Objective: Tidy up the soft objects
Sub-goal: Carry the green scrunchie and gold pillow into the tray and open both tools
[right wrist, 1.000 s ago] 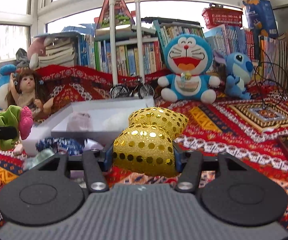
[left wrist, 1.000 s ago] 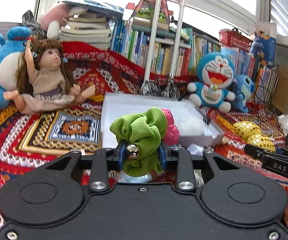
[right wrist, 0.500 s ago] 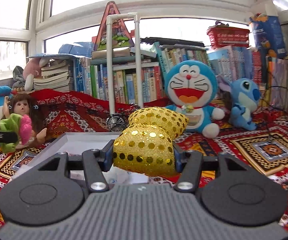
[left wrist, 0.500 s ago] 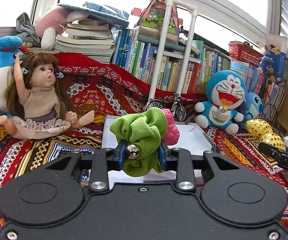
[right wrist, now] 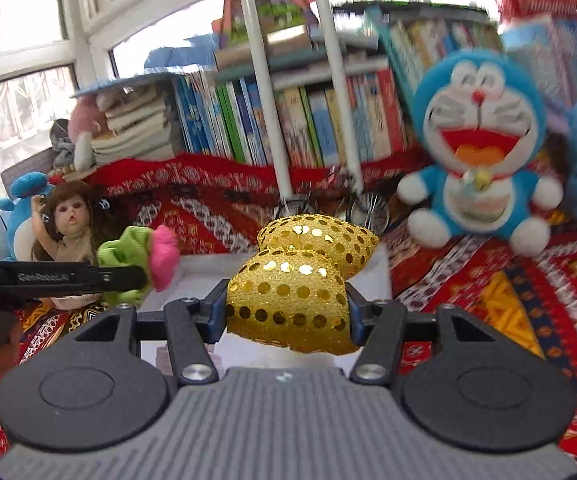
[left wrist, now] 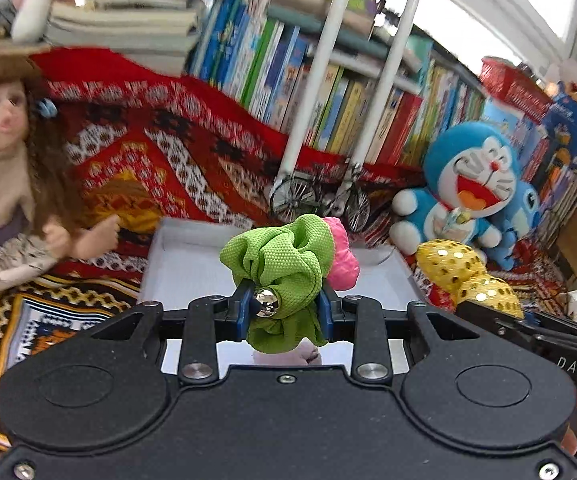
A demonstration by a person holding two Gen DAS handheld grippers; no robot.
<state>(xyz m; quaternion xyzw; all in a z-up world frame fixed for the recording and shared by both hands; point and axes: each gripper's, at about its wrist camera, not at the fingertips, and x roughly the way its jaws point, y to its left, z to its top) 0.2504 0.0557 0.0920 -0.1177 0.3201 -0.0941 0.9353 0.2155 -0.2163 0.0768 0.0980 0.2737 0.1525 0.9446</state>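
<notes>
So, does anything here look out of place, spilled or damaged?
Nothing stands out. The left gripper holds a green scrunchie with a pink one behind it, the right gripper holds a gold bow, both over the white tray. The blur comes only from camera motion.

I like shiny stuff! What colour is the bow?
Gold, with shiny round sequins, the bow shows best in the right wrist view.
</notes>
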